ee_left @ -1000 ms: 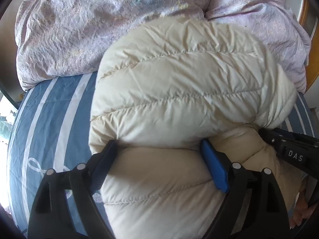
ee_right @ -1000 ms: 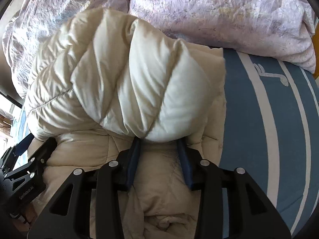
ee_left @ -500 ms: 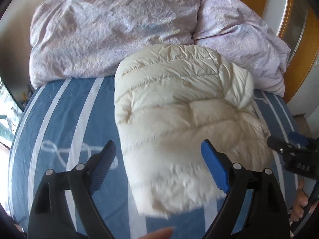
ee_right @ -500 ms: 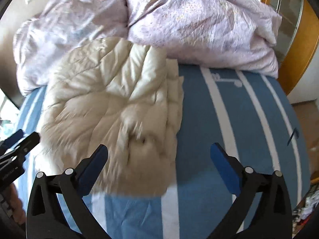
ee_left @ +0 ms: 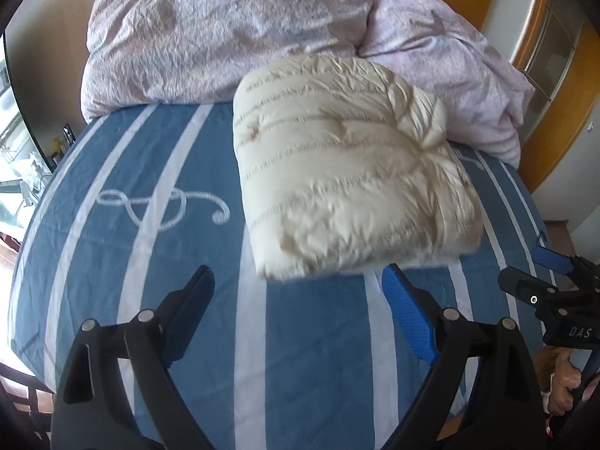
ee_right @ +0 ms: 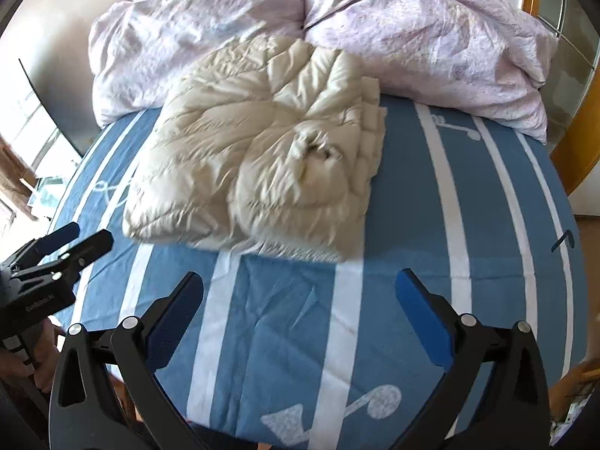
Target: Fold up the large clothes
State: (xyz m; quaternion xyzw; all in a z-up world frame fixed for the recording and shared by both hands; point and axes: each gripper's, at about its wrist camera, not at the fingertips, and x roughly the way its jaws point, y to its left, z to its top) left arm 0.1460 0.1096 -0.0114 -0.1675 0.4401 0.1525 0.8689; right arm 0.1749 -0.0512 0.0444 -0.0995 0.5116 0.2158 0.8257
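While both tools hang over the near edge of the bed, the cream quilted jacket (ee_left: 348,172) lies folded into a thick bundle on the blue sheet with white stripes (ee_left: 150,225), clear of either tool. Its far end touches the heap of pale lilac bedding (ee_left: 225,30) at the head of the bed. The left gripper (ee_left: 298,318) has its jaws spread wide and opening further, nothing between them but sheet; the jacket's near edge lies just beyond the blue pads. The right gripper (ee_right: 300,315) likewise stands fully spread, with only bare sheet between its fingers. From the right wrist view, the bundle shows a puckered, bunched fold on its top layer, toward its right side. A hand (ee_left: 562,382) grasps the right tool's handle at the lower right of the left wrist view. A wooden door frame (ee_left: 555,112) stands beyond the bed on the right.
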